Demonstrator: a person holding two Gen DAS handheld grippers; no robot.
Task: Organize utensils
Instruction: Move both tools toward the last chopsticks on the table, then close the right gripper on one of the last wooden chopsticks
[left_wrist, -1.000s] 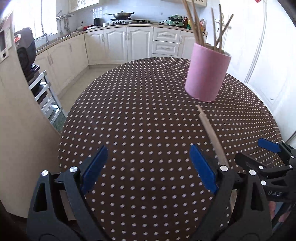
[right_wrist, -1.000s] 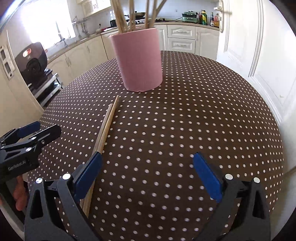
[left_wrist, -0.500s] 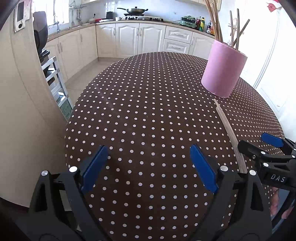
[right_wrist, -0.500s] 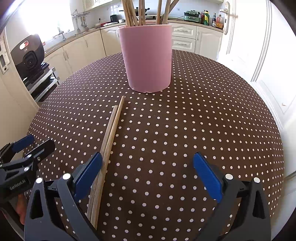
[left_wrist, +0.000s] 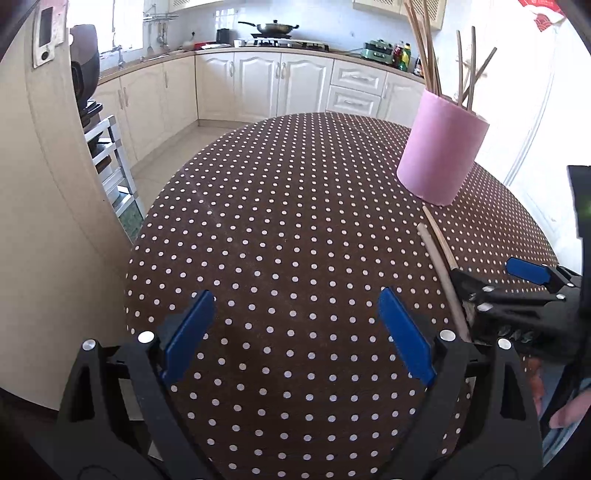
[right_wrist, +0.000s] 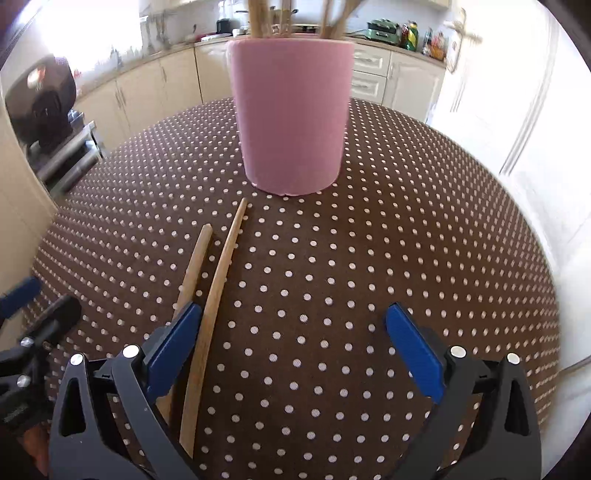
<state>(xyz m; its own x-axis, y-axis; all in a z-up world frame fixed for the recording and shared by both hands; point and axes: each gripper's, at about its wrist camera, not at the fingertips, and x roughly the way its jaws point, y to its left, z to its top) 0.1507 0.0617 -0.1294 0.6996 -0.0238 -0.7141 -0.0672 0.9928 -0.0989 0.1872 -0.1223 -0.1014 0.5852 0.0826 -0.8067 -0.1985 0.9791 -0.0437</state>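
Observation:
Two wooden chopsticks (right_wrist: 216, 288) lie side by side on the brown polka-dot table (right_wrist: 369, 258), pointing at a pink holder (right_wrist: 291, 114) with several chopsticks standing in it. My right gripper (right_wrist: 295, 343) is open and low over the table; its left finger sits over the left chopstick, the right chopstick lies just inside the jaws. My left gripper (left_wrist: 295, 332) is open and empty over bare table. In the left wrist view the chopsticks (left_wrist: 441, 266) lie at the right, the holder (left_wrist: 441, 147) stands beyond, and the right gripper (left_wrist: 495, 280) straddles them.
The round table's edge (left_wrist: 140, 236) drops off to the left toward a cream wall panel (left_wrist: 44, 221) and a metal rack (left_wrist: 110, 166). Kitchen cabinets (left_wrist: 280, 85) line the back. A white door (right_wrist: 517, 110) is right of the table.
My right gripper has moved forward and left, closer to the holder, so its left finger now covers the chopsticks' near part. My left gripper has pulled back and tilted; both stay open.

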